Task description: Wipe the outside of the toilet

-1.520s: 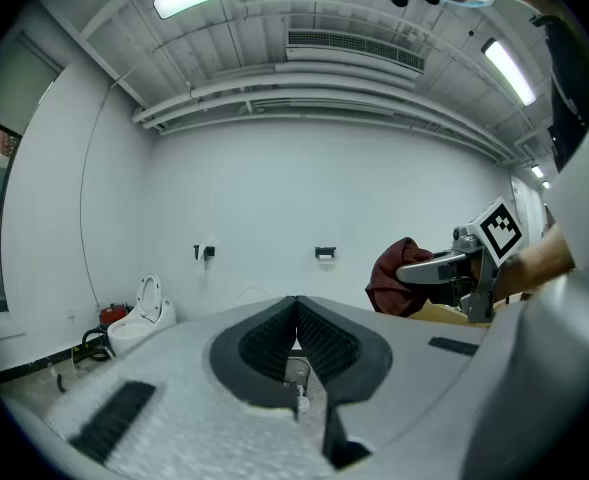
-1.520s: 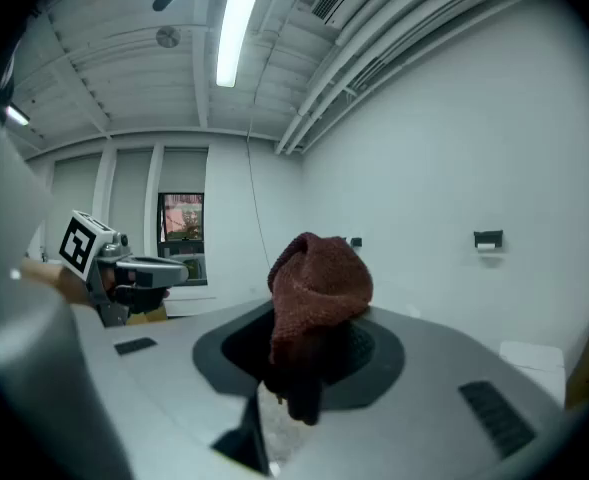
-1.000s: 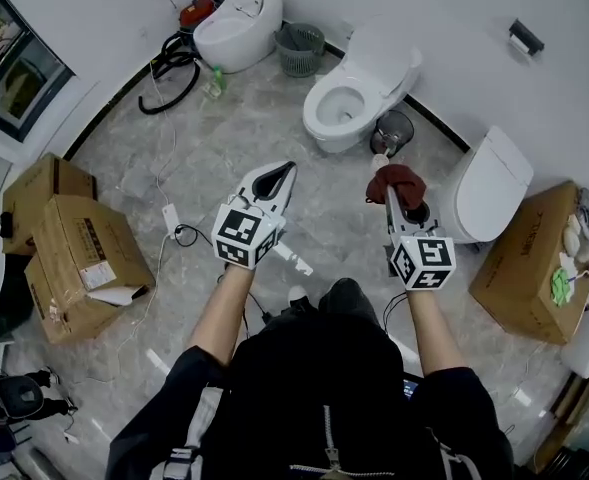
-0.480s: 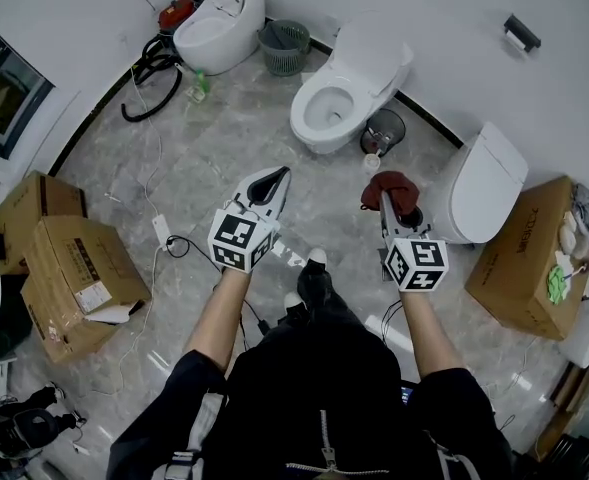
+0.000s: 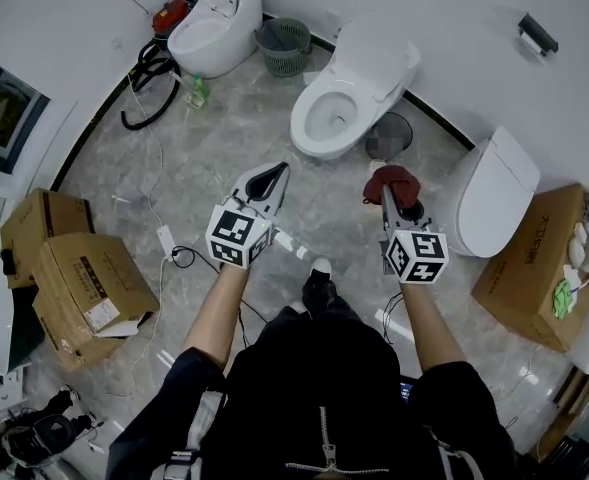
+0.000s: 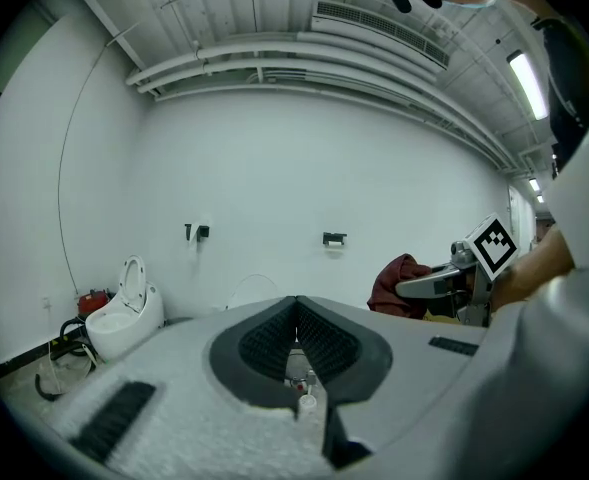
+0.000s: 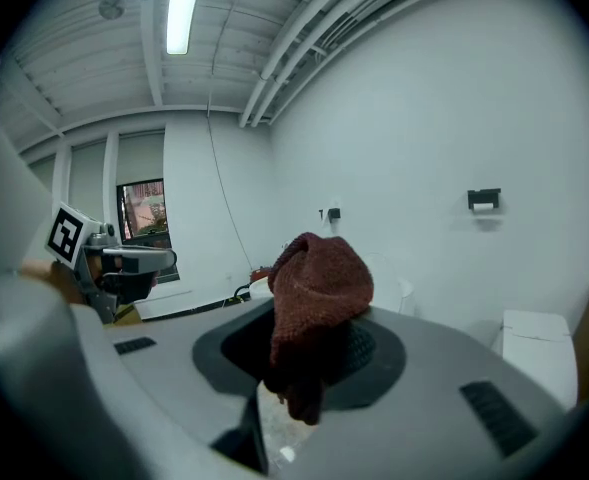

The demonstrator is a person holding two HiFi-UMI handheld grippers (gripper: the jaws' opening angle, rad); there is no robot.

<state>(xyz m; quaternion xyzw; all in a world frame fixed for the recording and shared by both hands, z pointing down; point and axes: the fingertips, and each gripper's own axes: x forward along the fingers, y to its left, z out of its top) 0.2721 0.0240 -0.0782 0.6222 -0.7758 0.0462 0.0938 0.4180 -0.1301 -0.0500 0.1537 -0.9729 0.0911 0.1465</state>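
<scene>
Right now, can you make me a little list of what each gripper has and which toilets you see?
left gripper: jaws shut, nothing in them
right gripper: jaws shut on dark red cloth
middle toilet: white, lid up, cloth not on it yet
far-left toilet: lid up
right toilet: lid down
floor: basket, cardboard boxes

Bare floor (image 5: pixel 224 138) lies open up to the toilet (image 5: pixel 359 78). A basket (image 5: pixel 284 46) stands near its left side; a closed toilet (image 5: pixel 494 193) crowds the right.
</scene>
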